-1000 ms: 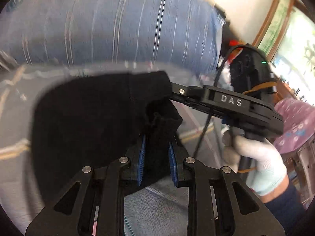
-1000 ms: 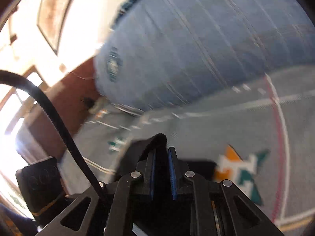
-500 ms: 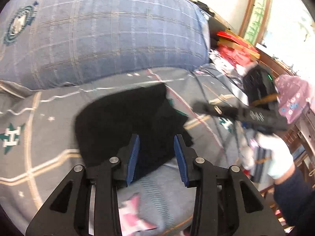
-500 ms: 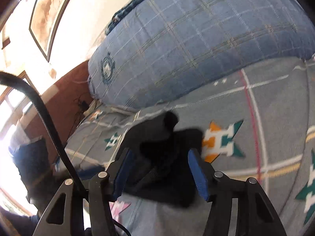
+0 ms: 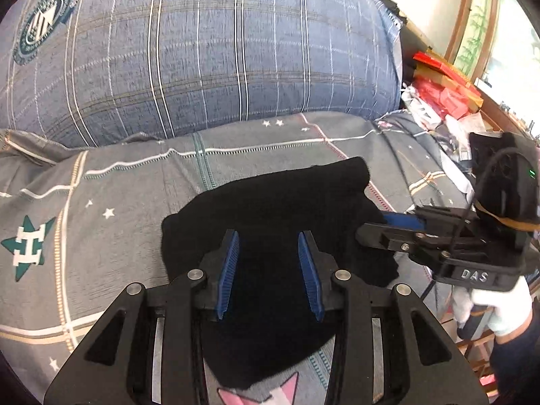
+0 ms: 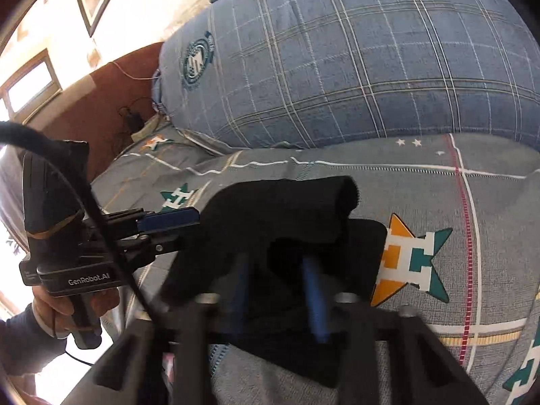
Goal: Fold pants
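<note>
the black pants (image 5: pixel 276 222) lie folded on the grey bedsheet (image 5: pixel 118 185). the left gripper (image 5: pixel 268 271) gapes wide above them, gripping nothing. the right gripper (image 5: pixel 378 226), at 3 o'clock, is parted and empty too.

Black pants (image 5: pixel 276 216) lie folded into a compact bundle on a grey bedsheet (image 5: pixel 118 189) printed with stars. The fabric is plain, dark and soft, with no visible pattern. In the left wrist view the bundle fills the centre, its rounded folded edge toward 1 o'clock and a narrower end toward 6 o'clock. In the right wrist view a rolled fold stands up at 12 o'clock of the bundle, with flatter layers beneath toward 3 o'clock.
</note>
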`<state>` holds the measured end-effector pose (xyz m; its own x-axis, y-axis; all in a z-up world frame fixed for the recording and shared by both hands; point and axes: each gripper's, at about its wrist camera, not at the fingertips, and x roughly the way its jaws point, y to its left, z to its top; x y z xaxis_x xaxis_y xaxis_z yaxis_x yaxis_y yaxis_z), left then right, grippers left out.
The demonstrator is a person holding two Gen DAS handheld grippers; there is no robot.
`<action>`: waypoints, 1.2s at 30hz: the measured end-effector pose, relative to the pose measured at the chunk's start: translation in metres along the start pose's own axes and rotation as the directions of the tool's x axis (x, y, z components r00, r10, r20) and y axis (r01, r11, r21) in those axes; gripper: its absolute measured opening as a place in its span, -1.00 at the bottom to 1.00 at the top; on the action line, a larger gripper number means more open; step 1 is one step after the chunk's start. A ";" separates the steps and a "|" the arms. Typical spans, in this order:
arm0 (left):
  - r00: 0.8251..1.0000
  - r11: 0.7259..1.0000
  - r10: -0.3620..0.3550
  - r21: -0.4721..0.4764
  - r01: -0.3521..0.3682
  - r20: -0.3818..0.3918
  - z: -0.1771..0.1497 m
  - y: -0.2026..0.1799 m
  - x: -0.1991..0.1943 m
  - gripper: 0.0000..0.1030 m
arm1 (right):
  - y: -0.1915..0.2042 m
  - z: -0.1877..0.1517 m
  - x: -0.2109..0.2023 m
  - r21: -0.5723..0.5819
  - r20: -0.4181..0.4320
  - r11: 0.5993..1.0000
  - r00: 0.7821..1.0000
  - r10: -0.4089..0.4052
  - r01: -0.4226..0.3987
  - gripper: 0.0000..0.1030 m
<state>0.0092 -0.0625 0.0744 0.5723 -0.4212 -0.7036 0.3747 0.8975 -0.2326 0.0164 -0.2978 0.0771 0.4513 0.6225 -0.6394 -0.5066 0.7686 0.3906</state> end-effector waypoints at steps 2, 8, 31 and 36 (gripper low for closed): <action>1.000 1.000 -0.002 -0.008 0.002 -0.005 0.003 0.000 0.007 -0.30 | 0.001 -0.004 -0.005 -0.021 0.006 0.999 1.000 0.030 -0.029 -0.80; 1.000 0.999 -0.029 -0.031 0.029 -0.011 0.002 0.001 0.019 -0.30 | 0.003 -0.025 -0.019 -0.064 -0.020 0.998 1.000 0.001 -0.003 -0.87; 0.988 0.982 0.148 -0.123 -0.141 0.050 -0.031 0.019 -0.034 -0.30 | 0.005 -0.051 -0.036 0.059 0.033 0.990 0.991 -0.133 0.131 -0.22; 0.978 0.975 0.201 -0.108 -0.193 0.065 -0.040 0.013 -0.040 -0.30 | 0.019 -0.043 -0.032 0.055 0.041 0.990 0.990 -0.132 0.130 -0.19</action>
<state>-0.0376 -0.0285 0.0726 0.6817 -0.2400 -0.6911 0.1759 0.9707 -0.1636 -0.0394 -0.3094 0.0761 0.5441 0.5207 -0.6579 -0.4023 0.8500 0.3400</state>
